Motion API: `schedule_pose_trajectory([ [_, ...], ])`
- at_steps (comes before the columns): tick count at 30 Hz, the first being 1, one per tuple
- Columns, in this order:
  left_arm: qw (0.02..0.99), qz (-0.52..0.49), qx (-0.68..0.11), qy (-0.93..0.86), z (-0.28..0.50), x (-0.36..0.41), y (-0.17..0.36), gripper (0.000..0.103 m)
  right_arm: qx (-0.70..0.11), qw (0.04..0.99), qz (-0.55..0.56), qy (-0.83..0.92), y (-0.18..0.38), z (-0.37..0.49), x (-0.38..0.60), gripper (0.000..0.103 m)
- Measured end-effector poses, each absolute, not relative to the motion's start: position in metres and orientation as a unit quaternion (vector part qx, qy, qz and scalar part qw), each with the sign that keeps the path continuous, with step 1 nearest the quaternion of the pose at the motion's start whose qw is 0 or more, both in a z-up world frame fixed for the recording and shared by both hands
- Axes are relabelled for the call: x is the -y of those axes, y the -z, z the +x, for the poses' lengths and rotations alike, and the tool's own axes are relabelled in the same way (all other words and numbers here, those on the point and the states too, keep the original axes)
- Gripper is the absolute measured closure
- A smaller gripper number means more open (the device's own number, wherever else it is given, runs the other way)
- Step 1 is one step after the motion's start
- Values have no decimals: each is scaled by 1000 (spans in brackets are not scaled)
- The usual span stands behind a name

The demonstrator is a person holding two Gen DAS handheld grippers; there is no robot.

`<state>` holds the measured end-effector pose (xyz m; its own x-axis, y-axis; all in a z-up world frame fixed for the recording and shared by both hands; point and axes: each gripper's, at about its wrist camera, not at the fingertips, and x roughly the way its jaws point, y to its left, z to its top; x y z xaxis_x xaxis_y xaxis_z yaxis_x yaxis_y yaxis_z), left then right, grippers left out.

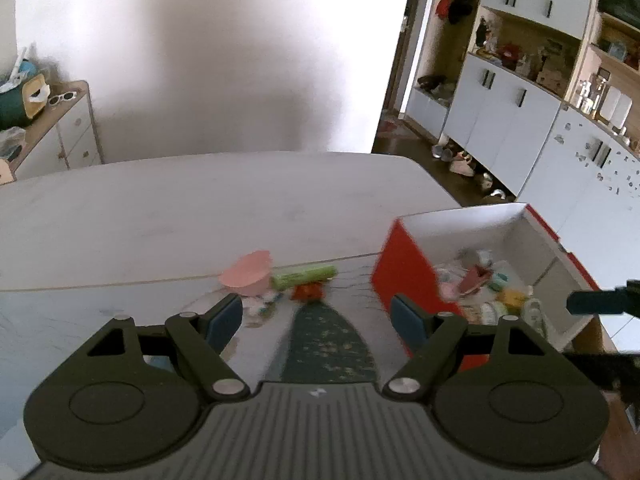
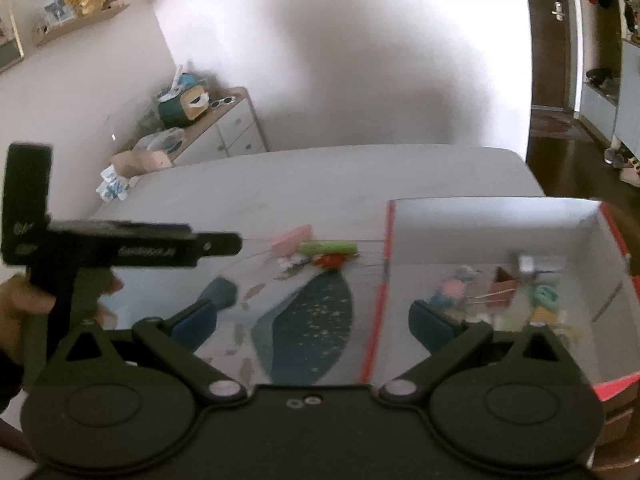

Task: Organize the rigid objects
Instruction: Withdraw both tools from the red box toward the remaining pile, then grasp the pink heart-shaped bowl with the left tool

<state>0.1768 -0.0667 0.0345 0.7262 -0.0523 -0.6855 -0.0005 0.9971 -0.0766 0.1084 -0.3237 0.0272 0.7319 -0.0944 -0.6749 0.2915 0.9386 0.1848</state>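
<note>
A pink bowl [image 1: 248, 272], a green tube [image 1: 304, 274] and a small red object [image 1: 307, 291] lie together on the table mat, blurred. My left gripper [image 1: 316, 316] is open just short of them, with nothing between its blue pads. To the right stands a red box [image 1: 404, 276] with a white inside, holding several small items. My right gripper [image 2: 316, 320] is open wide and empty, its right finger over the red box [image 2: 500, 216]. The right wrist view also shows the green tube [image 2: 328, 247], the red object [image 2: 330, 260] and the pink bowl [image 2: 292, 236].
A hand [image 2: 24, 304] holds the left gripper [image 2: 224, 244] at the left of the right wrist view. The mat bears a dark teal patterned shape [image 1: 328, 340]. The pale table [image 1: 200, 208] stretches beyond the objects. A drawer unit [image 2: 236, 128] and cupboards [image 1: 500, 120] stand further off.
</note>
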Motion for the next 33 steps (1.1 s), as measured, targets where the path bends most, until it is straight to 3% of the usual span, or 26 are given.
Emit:
schedule_pose_trajectory([
  [13, 911, -54, -408, 31, 232, -5, -9, 22, -375, 917, 88, 105, -8, 181, 288, 1],
  [33, 844, -139, -517, 27, 334, -32, 64, 22, -440, 893, 9, 94, 44, 277, 301, 10],
])
